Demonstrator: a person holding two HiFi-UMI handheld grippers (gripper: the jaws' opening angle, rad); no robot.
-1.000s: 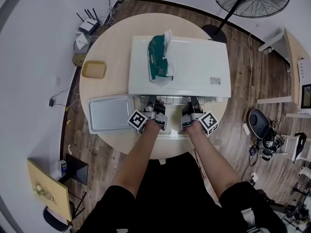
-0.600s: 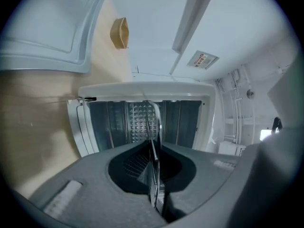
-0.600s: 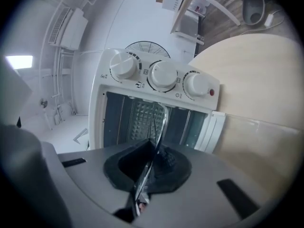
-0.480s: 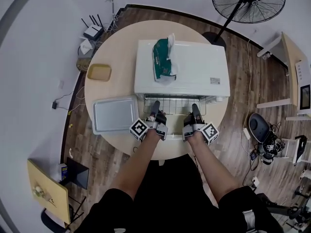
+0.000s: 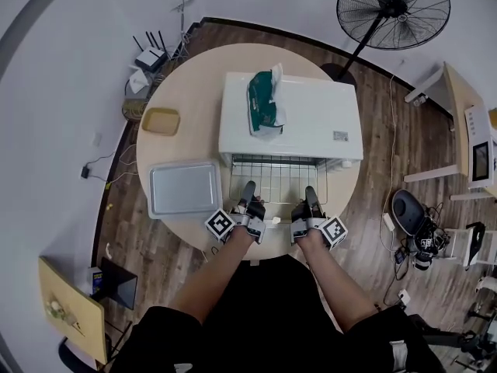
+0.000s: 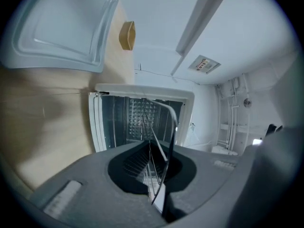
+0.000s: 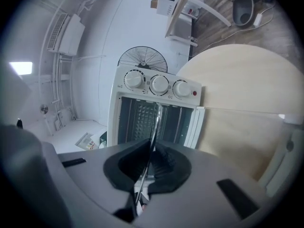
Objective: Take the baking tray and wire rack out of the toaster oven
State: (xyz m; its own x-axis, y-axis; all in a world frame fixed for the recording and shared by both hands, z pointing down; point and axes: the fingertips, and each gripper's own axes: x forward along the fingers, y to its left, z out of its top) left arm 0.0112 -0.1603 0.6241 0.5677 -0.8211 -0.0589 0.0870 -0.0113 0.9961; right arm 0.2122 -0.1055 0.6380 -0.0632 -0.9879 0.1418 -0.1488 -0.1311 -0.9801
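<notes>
- The toaster oven (image 5: 291, 123) stands on the round table (image 5: 190, 76), with a tissue pack (image 5: 265, 106) on top.
- The wire rack (image 5: 278, 179) juts from the oven's front, its near edge in the left gripper (image 5: 248, 186) and right gripper (image 5: 310, 192).
- The baking tray (image 5: 184, 188) lies left of the rack, with a small dish (image 5: 161, 120) behind it.

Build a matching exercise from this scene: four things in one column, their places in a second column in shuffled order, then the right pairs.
Things
1. baking tray
2. wire rack
3. green packet
4. yellow dish

Places
A. on top of the toaster oven
B. flat on the table, left of the oven's open front
C. sticking partly out of the oven's front
D. near the table's left edge, beside the oven's body but apart from it

Pairs: 1-B, 2-C, 3-A, 4-D
</notes>
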